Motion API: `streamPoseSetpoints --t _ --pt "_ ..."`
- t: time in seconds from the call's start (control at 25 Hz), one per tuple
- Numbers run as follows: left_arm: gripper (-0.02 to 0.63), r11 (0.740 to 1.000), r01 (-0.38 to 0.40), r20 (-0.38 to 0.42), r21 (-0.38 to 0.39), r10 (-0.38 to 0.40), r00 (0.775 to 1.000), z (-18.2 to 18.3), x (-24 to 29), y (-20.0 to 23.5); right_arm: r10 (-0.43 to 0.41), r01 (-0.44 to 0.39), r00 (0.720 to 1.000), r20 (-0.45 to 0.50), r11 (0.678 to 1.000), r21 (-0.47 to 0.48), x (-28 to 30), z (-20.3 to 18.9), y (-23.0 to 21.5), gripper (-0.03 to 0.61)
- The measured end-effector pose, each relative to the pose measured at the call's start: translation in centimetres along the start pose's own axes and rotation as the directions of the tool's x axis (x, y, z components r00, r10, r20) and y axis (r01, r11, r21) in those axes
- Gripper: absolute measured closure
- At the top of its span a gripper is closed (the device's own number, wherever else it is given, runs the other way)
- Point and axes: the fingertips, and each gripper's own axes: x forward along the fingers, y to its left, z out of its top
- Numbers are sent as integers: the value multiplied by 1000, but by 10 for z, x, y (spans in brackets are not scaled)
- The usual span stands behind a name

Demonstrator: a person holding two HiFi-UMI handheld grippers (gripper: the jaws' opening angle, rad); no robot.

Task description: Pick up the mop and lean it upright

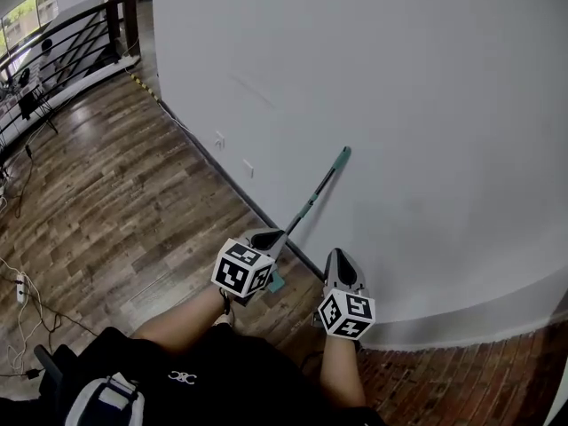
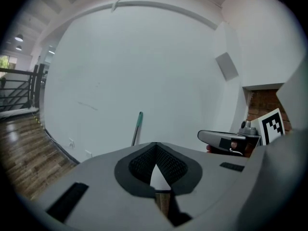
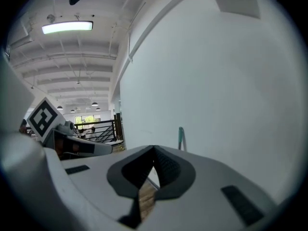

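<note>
Jaws on my left gripper are pressed together at the tip, pad against pad, and hold nothing; those on my right gripper are pinched together the same way, empty too. Both pairs are smooth grey plastic wedges with black pads ribbed in a fine crosshatch, and each leaves only a thin triangular slit below the tip. The mop leans on the wall ahead of me, out of both grips. Its thin dark shaft rises at a slant to a teal grip whose end rests on the wall. From the head view the left gripper covers the lowest part of the shaft, and a teal piece of the mop's foot shows just below that gripper, on the floor. The right gripper hangs to the right of the mop, near the foot of the wall, apart from the shaft. Along my left jaws the mop stands beyond the tip and a little to its left; along my right jaws its teal top shows just right of the tip. The wall is matt white, smooth and curved, with a dark skirting strip. The floor is brown wood-grain planks with a slight shine.
</note>
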Motion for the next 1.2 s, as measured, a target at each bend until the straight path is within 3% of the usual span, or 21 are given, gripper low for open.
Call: streamPoseSetpoints --t 0.44,0.8,1.2 --pt "618 997 23 -12 -72 -24 1000 16 22 97 -112 113 993 -33 994 6 80 7 13 565" --pt "618 995 2 -35 -97 -5 999 18 33 136 -86 87 994 -68 996 9 123 1 28 565" --pt "618 997 -36 -65 -66 32 997 36 92 157 -92 96 994 -63 993 62 187 -3 -25 563"
